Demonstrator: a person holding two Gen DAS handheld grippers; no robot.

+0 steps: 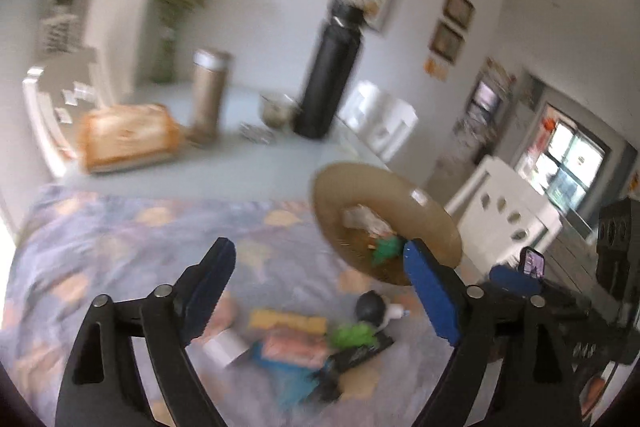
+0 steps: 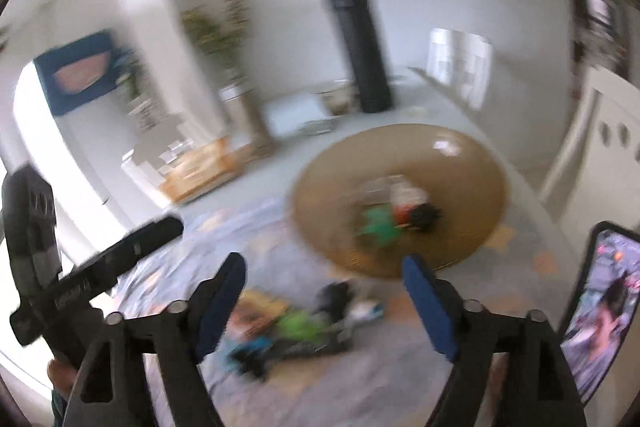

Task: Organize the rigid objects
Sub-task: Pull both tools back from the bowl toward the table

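Note:
A small heap of objects (image 1: 304, 339) lies on the patterned cloth (image 1: 120, 251): a yellow box, an orange packet, a green toy, a black ball and a white cylinder. My left gripper (image 1: 318, 247) hovers above the heap, open, nothing between its blue pads. Beyond it sits a brown plate (image 1: 400, 195) holding a green toy and other small pieces. In the right wrist view my right gripper (image 2: 324, 261) is open and empty over the same heap (image 2: 296, 327), with the plate (image 2: 400, 147) just ahead. Both views are blurred.
Further back on the table stand a tall black bottle (image 1: 328, 79), a beige flask (image 1: 208, 95), an orange box (image 1: 128, 135) and a small bowl (image 1: 276, 111). White chairs (image 1: 508, 211) stand to the right. A phone (image 2: 604, 307) is mounted beside the right gripper.

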